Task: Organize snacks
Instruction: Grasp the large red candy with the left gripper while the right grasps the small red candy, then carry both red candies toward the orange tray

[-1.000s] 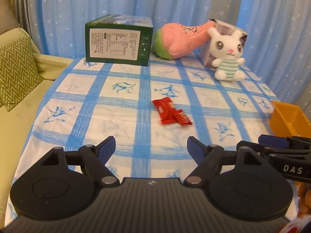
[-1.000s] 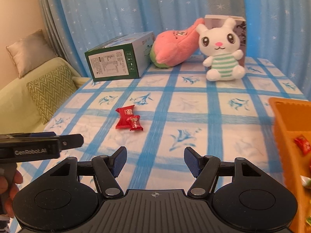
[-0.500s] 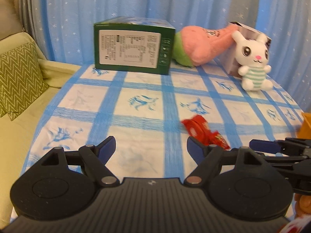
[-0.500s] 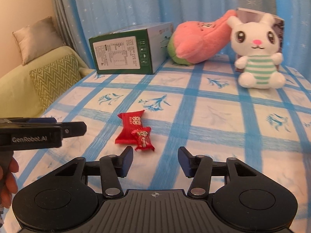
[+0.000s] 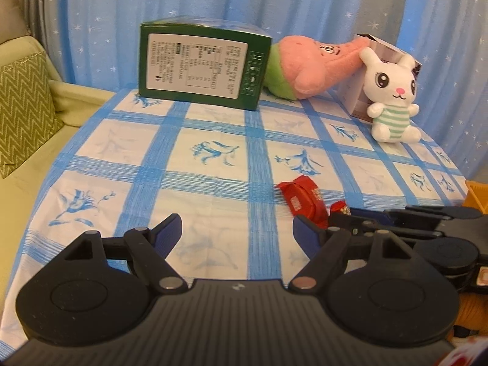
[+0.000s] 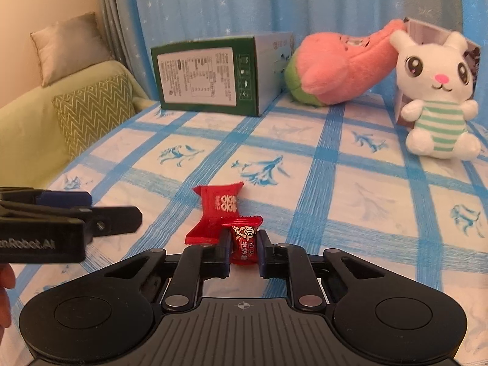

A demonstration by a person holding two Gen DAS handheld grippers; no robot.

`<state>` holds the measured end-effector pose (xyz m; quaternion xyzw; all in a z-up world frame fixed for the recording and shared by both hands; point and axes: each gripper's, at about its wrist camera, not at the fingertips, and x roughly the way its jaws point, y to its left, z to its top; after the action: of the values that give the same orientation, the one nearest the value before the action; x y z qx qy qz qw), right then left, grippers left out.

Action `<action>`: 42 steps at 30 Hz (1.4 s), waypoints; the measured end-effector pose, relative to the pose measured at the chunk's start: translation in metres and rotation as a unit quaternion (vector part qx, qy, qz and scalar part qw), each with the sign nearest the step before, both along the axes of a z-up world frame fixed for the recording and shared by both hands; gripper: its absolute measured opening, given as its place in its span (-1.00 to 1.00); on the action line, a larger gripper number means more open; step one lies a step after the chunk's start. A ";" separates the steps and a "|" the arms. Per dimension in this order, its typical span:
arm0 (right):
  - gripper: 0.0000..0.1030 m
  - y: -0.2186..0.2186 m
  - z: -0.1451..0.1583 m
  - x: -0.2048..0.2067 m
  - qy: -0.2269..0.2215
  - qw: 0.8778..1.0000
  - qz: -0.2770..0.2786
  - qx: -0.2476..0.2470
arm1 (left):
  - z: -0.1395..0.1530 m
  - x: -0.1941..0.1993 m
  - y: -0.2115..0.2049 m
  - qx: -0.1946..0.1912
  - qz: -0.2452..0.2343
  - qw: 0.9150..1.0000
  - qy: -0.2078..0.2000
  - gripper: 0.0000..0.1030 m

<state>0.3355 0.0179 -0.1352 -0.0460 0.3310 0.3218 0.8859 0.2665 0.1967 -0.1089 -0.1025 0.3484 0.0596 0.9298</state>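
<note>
Two red snacks lie together on the blue-checked tablecloth. The small red candy (image 6: 245,241) sits between the fingers of my right gripper (image 6: 243,251), whose jaws have closed in on its sides. The larger red packet (image 6: 218,213) lies just behind it, touching it. In the left wrist view the packet (image 5: 303,202) and the candy (image 5: 339,207) sit to the right of my left gripper (image 5: 236,231), which is open and empty above the cloth. The right gripper (image 5: 411,222) shows there from the side, at the candy.
A green box (image 6: 213,73), a pink plush (image 6: 338,67), a white bunny (image 6: 436,97) and a grey box (image 5: 381,70) stand along the far edge. An orange tray corner (image 5: 477,195) is at the right. A green sofa with a zigzag cushion (image 6: 91,113) lies left.
My right gripper has moved forward to the snacks and closed its jaws from wide open onto the small candy. My left gripper has drifted left and stayed open.
</note>
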 end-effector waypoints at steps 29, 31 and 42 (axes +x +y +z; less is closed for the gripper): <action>-0.67 -0.082 0.000 -0.003 0.012 0.996 -0.093 0.002 | -0.028 0.066 -0.063 0.036 -0.061 0.997 -0.005 -0.38; -0.68 -0.082 -0.001 -0.004 0.012 0.996 -0.093 0.000 | -0.027 0.065 -0.066 0.041 -0.063 0.997 -0.003 -0.47; -0.67 -0.097 0.014 -0.029 0.016 0.995 -0.098 -0.004 | -0.010 0.025 -0.083 0.037 -0.072 0.997 0.004 -0.56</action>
<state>0.3063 -0.0787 -0.1209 -0.0119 0.3493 0.2324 0.9076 0.2916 0.1139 -0.1193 -0.0421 0.3564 0.0055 0.9334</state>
